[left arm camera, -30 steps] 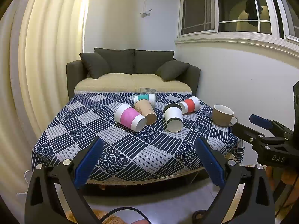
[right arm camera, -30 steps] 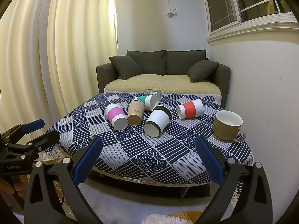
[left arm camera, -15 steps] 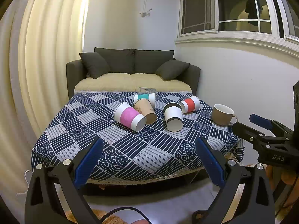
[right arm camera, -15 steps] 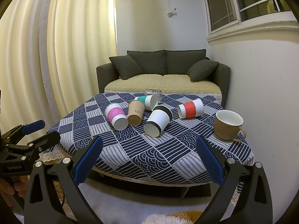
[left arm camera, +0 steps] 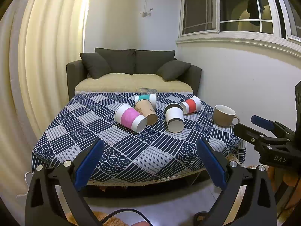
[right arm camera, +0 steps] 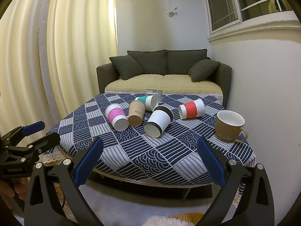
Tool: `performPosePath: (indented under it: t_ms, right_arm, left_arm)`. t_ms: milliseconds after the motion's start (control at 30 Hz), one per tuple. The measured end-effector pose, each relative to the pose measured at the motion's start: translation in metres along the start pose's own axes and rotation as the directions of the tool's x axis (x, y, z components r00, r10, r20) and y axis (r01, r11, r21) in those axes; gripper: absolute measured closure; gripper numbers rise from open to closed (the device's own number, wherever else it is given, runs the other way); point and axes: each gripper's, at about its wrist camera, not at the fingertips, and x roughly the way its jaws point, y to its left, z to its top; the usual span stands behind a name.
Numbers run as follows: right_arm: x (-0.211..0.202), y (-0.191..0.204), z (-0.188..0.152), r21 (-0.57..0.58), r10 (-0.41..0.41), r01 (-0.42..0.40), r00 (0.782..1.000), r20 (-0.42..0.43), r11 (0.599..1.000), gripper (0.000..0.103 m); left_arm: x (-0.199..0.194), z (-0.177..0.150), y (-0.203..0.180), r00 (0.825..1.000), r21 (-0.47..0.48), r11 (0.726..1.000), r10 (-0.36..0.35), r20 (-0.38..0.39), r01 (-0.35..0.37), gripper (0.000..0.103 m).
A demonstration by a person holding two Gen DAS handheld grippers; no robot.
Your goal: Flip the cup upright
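Several paper cups lie on their sides on the table with the blue patterned cloth (left arm camera: 120,150): a pink-banded cup (left arm camera: 130,117) (right arm camera: 116,116), a brown cup (left arm camera: 146,111) (right arm camera: 136,113), a teal-banded cup (left arm camera: 146,99) (right arm camera: 147,101), a black-banded white cup (left arm camera: 174,117) (right arm camera: 159,120) and a red-banded cup (left arm camera: 191,104) (right arm camera: 191,108). My left gripper (left arm camera: 150,162) is open and empty, short of the table's near edge. My right gripper (right arm camera: 149,162) is open and empty, also short of the near edge.
A brown mug (left arm camera: 223,115) (right arm camera: 229,125) stands upright at the table's right edge. A clear glass (right arm camera: 154,93) stands at the far edge. A dark sofa (left arm camera: 131,71) is behind the table, curtains on the left, a wall on the right.
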Motion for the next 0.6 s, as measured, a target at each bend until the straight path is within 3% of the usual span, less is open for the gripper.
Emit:
performPosePath:
  t_ms: [600]
  right_arm:
    - [-0.0004, -0.0001, -0.0003, 0.001, 0.001, -0.001, 1.0, 0.0, 1.0, 0.005]
  left_arm:
    - [0.0023, -0.0019, 0.0019, 1.0, -0.002, 1.0, 0.003, -0.004, -0.003, 0.007]
